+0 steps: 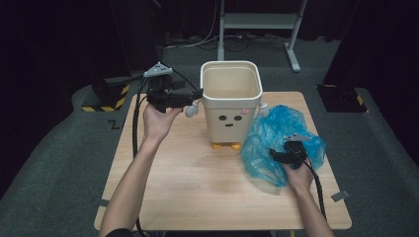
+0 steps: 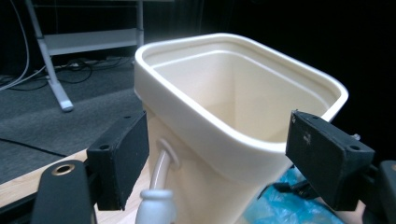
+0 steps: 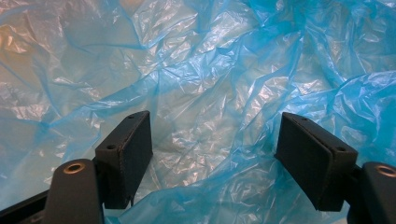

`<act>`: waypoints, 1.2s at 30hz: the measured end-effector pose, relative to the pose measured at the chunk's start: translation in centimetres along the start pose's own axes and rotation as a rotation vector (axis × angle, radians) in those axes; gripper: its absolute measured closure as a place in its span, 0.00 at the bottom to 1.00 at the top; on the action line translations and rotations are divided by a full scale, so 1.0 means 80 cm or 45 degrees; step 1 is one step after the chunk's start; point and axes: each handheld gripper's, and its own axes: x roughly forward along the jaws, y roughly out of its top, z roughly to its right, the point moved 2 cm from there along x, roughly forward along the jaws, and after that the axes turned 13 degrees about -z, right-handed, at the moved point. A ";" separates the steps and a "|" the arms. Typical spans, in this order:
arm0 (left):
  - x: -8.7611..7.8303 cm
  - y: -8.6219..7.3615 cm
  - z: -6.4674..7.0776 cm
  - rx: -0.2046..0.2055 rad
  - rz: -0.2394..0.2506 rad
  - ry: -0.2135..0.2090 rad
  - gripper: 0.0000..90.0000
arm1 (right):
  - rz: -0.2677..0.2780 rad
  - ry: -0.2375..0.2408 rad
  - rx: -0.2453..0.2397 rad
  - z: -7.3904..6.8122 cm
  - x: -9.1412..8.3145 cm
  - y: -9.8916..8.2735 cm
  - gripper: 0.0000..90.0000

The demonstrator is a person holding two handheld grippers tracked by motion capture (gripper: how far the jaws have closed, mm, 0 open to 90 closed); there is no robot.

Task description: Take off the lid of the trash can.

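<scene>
Nearest the person, at about four o'clock on the pale wooden counter (image 1: pixel 197 187), the right tool (image 1: pixel 280 154) hovers low over the crumpled blue translucent plastic bag (image 1: pixel 269 136), jaws spread wide with film under them and nothing pinched. Farther off, at twelve o'clock, stands the cream square plastic bin (image 1: pixel 230 101) with a painted face and small orange feet, empty inside. The left tool (image 1: pixel 196 94) reaches in from nine o'clock, jaws spread, bracketing the bin's near corner rim without closing on it. My read: this looks like the start of lining the bin. Next, the right tool needs to close on a fold of bag, ideally near its open edge, while the left steadies the rim.
</scene>
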 end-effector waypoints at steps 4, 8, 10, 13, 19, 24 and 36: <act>0.002 0.009 -0.002 0.001 -0.011 0.036 0.25 | 0.000 0.000 -0.001 0.000 0.000 0.000 0.30; 0.006 0.017 -0.004 0.001 -0.026 0.063 0.25 | 0.000 0.000 -0.001 0.000 0.000 0.000 0.30; 0.008 0.022 -0.006 0.007 -0.028 0.081 0.25 | 0.000 0.000 -0.001 0.000 0.000 0.000 0.30; 0.010 0.027 -0.006 0.012 -0.019 0.096 0.28 | 0.000 0.000 -0.001 0.000 0.000 0.000 0.30; 0.025 0.044 -0.009 0.039 -0.025 0.139 0.31 | 0.000 0.000 -0.001 0.000 0.000 0.000 0.30; 0.035 0.052 -0.015 0.034 -0.041 0.160 0.34 | 0.000 0.000 -0.001 0.000 0.000 0.000 0.30; 0.056 0.070 -0.024 0.072 -0.074 0.249 0.41 | 0.000 0.000 -0.001 0.000 0.000 0.000 0.30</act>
